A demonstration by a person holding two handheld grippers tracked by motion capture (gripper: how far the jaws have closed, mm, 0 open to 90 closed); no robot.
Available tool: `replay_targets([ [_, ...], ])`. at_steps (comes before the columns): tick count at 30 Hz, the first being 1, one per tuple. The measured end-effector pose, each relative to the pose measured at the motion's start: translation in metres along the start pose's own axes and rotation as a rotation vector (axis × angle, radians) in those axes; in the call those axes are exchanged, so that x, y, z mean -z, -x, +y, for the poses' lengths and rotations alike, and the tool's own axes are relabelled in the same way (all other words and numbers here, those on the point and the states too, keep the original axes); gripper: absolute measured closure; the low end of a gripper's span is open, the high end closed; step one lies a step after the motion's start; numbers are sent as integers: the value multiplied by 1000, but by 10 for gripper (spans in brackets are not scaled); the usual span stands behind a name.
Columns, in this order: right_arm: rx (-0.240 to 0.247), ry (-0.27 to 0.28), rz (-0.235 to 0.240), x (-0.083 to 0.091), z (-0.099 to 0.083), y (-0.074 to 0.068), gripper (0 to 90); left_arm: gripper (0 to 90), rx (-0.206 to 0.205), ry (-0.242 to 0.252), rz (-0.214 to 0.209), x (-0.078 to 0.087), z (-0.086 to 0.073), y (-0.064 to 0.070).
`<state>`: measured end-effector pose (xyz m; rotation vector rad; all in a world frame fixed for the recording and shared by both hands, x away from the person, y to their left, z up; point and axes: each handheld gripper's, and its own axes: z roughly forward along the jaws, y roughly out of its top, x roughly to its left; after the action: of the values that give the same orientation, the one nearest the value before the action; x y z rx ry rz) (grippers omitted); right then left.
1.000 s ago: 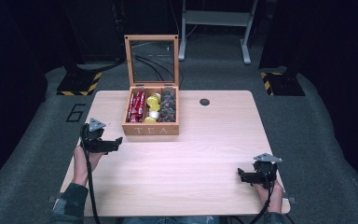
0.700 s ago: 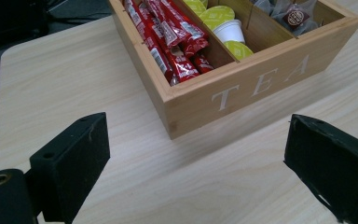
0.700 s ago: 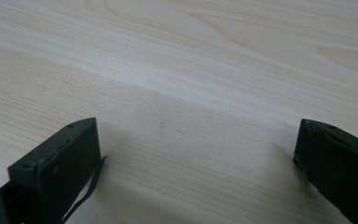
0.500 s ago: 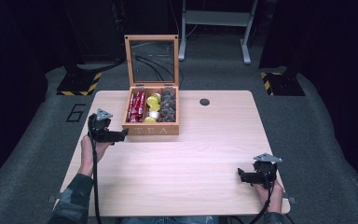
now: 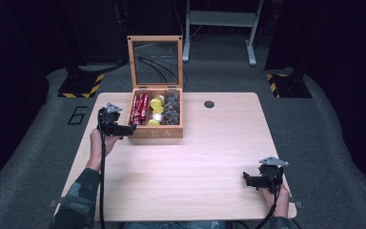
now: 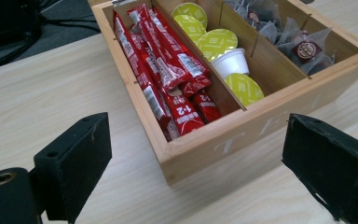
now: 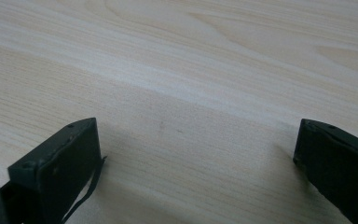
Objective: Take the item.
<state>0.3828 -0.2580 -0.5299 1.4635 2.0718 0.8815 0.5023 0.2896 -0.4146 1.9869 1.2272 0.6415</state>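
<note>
— Wooden tea box: where's my left gripper?
— Jaws wide at its front-left corner; its view reads red sachets, green-lidded capsules, then tea bags.
— Right gripper?
— Well apart, front-right, wide over bare table.

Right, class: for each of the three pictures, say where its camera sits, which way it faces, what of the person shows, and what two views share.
High view: above the person's side, looking forward and down on the table; forearms, left gripper, right gripper.
Left gripper view: on that gripper, facing the tea box between open jaws.
Right gripper view: low, facing bare tabletop between open jaws.
Shared: the box's red sachets appear in high and left gripper views.
</note>
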Motion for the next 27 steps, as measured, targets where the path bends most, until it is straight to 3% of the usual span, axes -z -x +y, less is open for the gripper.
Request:
replay_targets([
  [13,0,0,1,0,0,0,0,75,22,-22,-1,-26,20,-4],
  [17,0,0,1,0,0,0,0,66,55,-19,-20,-33,26,-9],
  [19,0,0,0,0,0,0,0,105,33,-24,-18,-36,29,-10],
  [27,1,1,1,0,0,0,1,202,28,-26,-5,-48,45,-12],
])
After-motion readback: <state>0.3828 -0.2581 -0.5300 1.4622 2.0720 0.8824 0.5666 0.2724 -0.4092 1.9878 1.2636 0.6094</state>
